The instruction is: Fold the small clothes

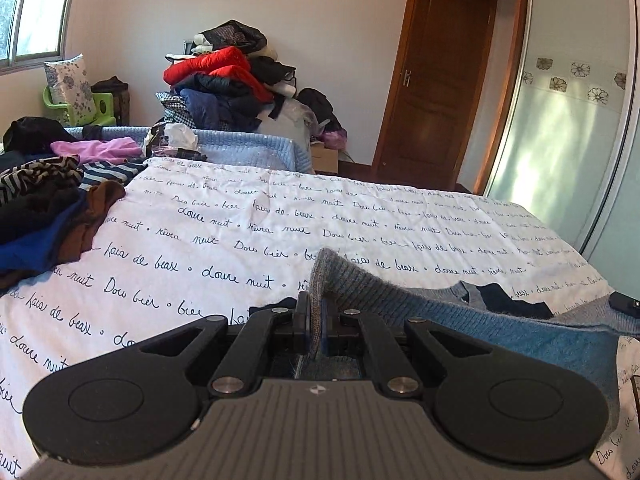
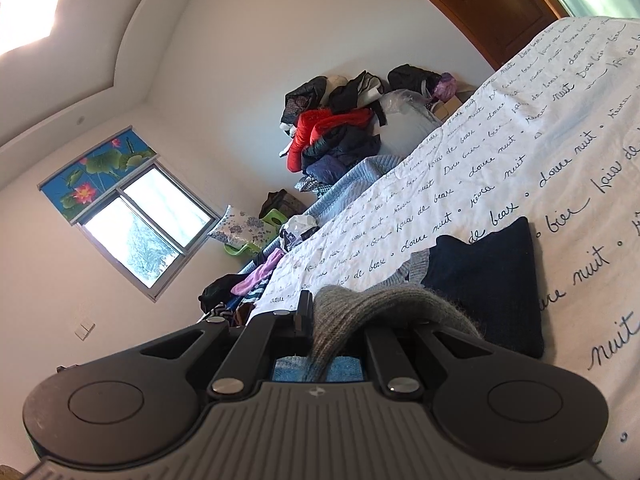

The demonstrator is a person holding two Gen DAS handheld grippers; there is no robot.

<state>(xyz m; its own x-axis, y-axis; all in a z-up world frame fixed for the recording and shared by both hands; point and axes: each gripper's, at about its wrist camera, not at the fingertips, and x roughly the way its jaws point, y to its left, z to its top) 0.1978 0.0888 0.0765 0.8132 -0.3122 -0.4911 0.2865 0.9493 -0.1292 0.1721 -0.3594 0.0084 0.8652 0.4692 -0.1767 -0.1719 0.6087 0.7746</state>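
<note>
The bed (image 1: 248, 240) is covered by a white quilt printed with cursive script. A blue-grey knitted sweater (image 1: 500, 320), ribbed at its hem, is spread at the near edge. The hem is seen pinched in the closed left tool (image 1: 315, 320) and closed right tool (image 2: 320, 320). The first fold is judged under way; an even carry-over is called for next.

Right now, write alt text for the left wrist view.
The left tool is shut on the grey ribbed hem of a blue-grey knitted sweater, lifted off a white bedspread printed with black script. A heap of unfolded dark, striped and pink clothes lies to the left.
</note>
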